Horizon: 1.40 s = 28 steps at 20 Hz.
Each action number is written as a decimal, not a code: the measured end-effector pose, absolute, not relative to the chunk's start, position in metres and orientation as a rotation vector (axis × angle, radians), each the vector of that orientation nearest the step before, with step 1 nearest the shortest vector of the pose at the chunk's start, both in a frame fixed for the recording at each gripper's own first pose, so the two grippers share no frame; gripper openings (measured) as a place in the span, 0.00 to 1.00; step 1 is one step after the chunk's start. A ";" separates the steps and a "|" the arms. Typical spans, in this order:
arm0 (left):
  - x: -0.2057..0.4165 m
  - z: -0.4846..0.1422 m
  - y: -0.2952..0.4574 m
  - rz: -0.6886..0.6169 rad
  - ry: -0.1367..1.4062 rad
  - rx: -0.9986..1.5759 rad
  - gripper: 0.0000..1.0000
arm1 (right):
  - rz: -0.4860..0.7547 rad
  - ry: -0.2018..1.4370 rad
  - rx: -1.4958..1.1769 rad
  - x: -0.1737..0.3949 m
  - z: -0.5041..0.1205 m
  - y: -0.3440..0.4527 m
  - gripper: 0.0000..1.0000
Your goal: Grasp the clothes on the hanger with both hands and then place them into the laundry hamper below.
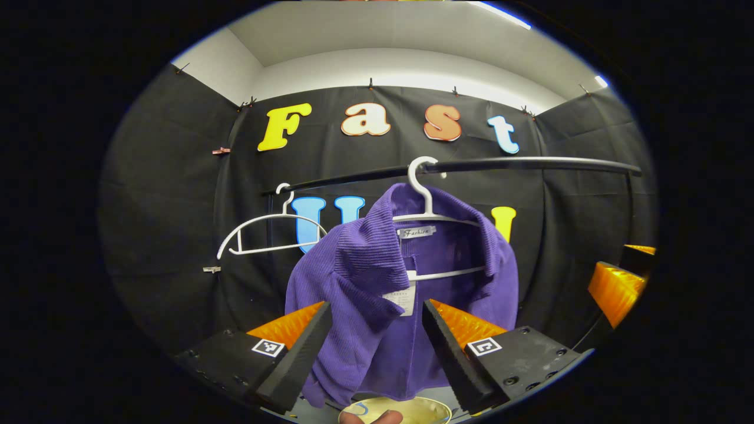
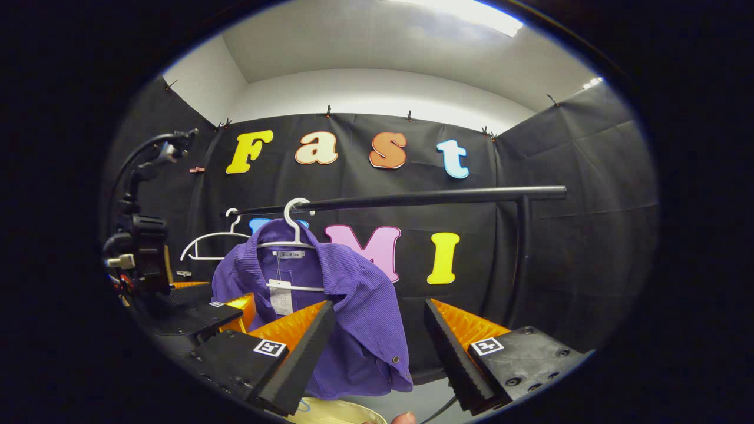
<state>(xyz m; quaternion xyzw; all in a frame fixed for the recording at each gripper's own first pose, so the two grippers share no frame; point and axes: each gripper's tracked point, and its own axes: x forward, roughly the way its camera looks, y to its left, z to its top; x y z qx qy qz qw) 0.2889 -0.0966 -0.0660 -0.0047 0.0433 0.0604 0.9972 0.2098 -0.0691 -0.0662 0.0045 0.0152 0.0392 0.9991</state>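
In the left gripper view, the left tool (image 1: 377,330) stands with its two fingers spread wide and nothing between them under pressure. A purple shirt (image 1: 359,277) hangs just beyond the fingertips and fills the gap between them, but neither finger presses on it. The shirt sits on a white hanger (image 1: 425,200) whose hook is over a black rail (image 1: 530,164). Its collar is folded over on the left side, and a small white tag (image 1: 400,300) dangles at the chest. A second white hanger, bare (image 1: 259,235), hangs farther left on the same rail. Below the shirt, at the bottom edge, the pale rim of the laundry hamper (image 1: 424,406) shows, with a fingertip of the person's hand in front of it. At the right edge of this view part of the right tool (image 1: 615,288) appears.

In the right gripper view, the right tool (image 2: 380,330) is likewise wide open and holds nothing. The purple shirt (image 2: 359,312) hangs to the left of centre, its right shoulder and side reaching between the fingers without being gripped. The rail (image 2: 424,198) runs across to an upright post on the right. The left tool (image 2: 230,309) shows at the left, close to the shirt's other side, and the hamper's rim (image 2: 336,412) shows at the bottom.
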 end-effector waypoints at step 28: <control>0.369 -0.091 -0.029 0.365 0.049 0.108 0.34 | 0.147 0.105 0.050 0.385 -0.177 -0.011 0.30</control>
